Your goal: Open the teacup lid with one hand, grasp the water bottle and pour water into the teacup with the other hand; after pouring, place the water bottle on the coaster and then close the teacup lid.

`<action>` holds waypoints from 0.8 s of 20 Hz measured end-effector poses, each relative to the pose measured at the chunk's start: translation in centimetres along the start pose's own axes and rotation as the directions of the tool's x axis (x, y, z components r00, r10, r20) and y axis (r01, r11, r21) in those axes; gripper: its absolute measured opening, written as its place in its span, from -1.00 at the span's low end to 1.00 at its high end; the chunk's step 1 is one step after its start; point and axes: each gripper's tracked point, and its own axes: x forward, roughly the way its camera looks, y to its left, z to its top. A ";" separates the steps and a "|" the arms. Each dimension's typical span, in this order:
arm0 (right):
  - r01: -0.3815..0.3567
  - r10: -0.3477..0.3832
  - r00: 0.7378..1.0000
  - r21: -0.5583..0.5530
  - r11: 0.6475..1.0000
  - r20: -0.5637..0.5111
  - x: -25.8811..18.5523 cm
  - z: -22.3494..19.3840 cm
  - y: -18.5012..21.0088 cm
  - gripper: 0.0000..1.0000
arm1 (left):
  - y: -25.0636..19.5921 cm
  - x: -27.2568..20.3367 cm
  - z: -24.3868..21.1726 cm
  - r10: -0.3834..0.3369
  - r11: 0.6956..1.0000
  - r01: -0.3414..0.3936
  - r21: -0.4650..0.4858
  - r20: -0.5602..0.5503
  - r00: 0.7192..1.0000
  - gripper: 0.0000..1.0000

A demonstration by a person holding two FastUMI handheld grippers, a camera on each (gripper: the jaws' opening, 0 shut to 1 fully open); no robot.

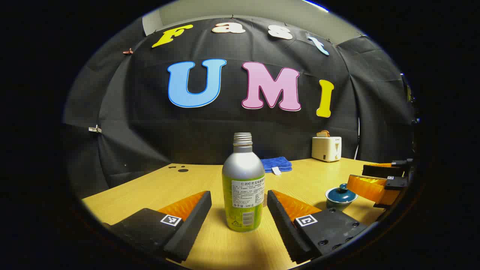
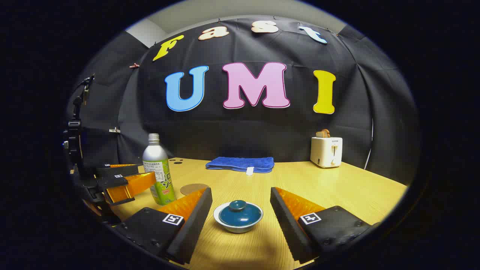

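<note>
A silver and green water bottle (image 1: 243, 187) stands upright and uncapped on the wooden table, between the spread fingers of my left gripper (image 1: 239, 204), which is open and not touching it. The teacup (image 2: 238, 216), white with a dark blue lid on top, sits between the fingers of my right gripper (image 2: 240, 204), also open. In the left gripper view the teacup (image 1: 340, 197) stands to the right with the right gripper (image 1: 375, 183) beside it. In the right gripper view the bottle (image 2: 159, 170) stands at the left with the left gripper (image 2: 123, 183) around it. A round brown coaster (image 2: 193, 188) lies behind the bottle.
A folded blue towel (image 2: 240, 164) lies at the back of the table (image 2: 337, 187). A white toaster (image 2: 326, 151) with toast in it stands at the back right. Dark holes (image 1: 180, 168) mark the table's far left.
</note>
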 end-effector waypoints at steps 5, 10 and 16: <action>0.000 0.000 1.000 0.000 1.000 -0.001 0.0 0.0 0.0 0.94 | 0.0 0.0 -0.1 0.000 1.000 0.000 0.000 0.000 1.000 0.89; 0.000 0.000 1.000 -0.001 1.000 -0.003 0.0 -0.1 0.1 0.94 | 0.0 0.0 -0.1 0.000 1.000 0.000 0.000 0.000 1.000 0.89; 0.012 -0.012 1.000 -0.001 1.000 -0.004 0.3 0.0 -0.1 0.93 | -0.2 0.0 -0.1 -0.011 1.000 0.011 0.000 -0.001 1.000 0.89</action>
